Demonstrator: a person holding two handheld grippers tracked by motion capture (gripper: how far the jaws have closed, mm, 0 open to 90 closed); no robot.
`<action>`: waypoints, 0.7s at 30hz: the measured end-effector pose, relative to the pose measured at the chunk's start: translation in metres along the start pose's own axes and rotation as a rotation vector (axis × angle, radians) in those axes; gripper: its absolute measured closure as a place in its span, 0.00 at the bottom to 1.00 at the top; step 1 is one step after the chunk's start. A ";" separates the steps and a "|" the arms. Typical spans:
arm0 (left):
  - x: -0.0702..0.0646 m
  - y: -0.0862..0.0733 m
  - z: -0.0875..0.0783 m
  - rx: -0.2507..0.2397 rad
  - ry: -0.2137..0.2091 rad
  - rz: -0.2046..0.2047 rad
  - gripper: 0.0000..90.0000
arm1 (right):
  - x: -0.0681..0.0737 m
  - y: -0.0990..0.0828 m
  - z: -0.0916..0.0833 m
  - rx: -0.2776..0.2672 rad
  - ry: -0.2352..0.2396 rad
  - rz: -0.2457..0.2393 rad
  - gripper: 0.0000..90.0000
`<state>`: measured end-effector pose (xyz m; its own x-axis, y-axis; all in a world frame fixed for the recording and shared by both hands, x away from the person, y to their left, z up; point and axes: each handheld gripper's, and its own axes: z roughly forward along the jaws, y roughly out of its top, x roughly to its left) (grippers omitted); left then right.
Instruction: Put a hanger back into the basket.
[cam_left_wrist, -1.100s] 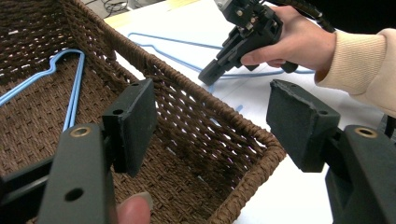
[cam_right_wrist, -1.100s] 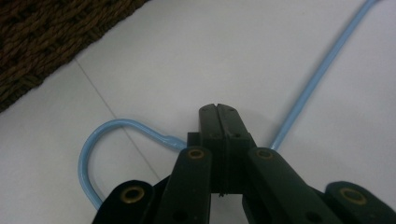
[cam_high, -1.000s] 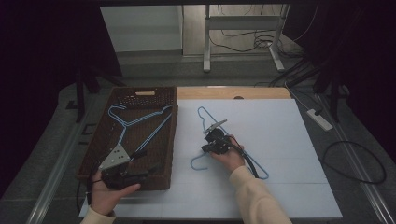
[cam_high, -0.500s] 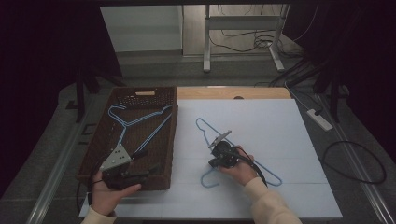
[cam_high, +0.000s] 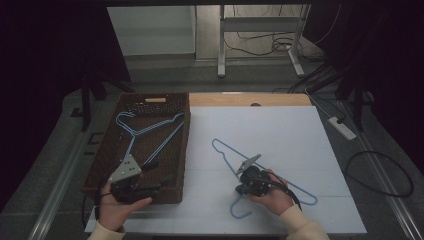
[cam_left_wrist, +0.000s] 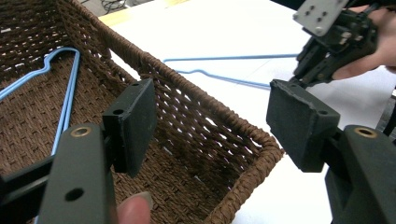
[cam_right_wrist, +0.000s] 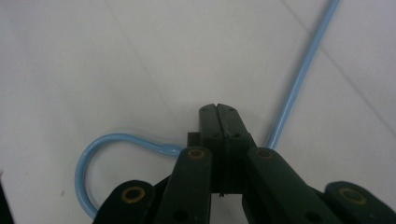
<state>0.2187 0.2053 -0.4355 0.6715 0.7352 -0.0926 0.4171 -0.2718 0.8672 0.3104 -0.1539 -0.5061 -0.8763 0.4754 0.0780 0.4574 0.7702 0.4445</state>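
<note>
High view — right gripper (cam_high: 246, 181) has dragged blue hanger (cam_high: 225, 149) seemingly nearer

Your basket (cam_high: 107, 162) sits left on the counter (cam_high: 280, 125), one hanger (cam_high: 145, 130) inside; another hanger (cam_high: 225, 148) lies right.

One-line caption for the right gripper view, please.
Right gripper, jaws shut on the neck of a light blue wire hanger, its hook curling left over the white table sheet.

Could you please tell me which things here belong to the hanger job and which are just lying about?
In the job:
right gripper, shut on blue hanger
wicker basket
hangers in basket
left gripper, jaws open

Lying about:
power strip
floor cables
</note>
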 end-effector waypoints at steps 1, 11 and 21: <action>0.000 0.000 0.000 0.001 0.000 0.001 0.37 | 0.001 -0.003 -0.002 0.002 0.002 0.000 1.00; 0.001 0.000 0.000 0.001 0.000 -0.004 0.37 | 0.002 -0.031 -0.017 0.007 0.012 0.006 1.00; -0.001 0.000 0.001 0.005 -0.004 0.000 0.37 | -0.018 -0.019 -0.027 -0.099 -0.086 0.077 1.00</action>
<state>0.2188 0.2040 -0.4360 0.6742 0.7325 -0.0946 0.4203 -0.2751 0.8647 0.3133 -0.1888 -0.4923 -0.8210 0.5694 0.0408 0.5021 0.6863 0.5262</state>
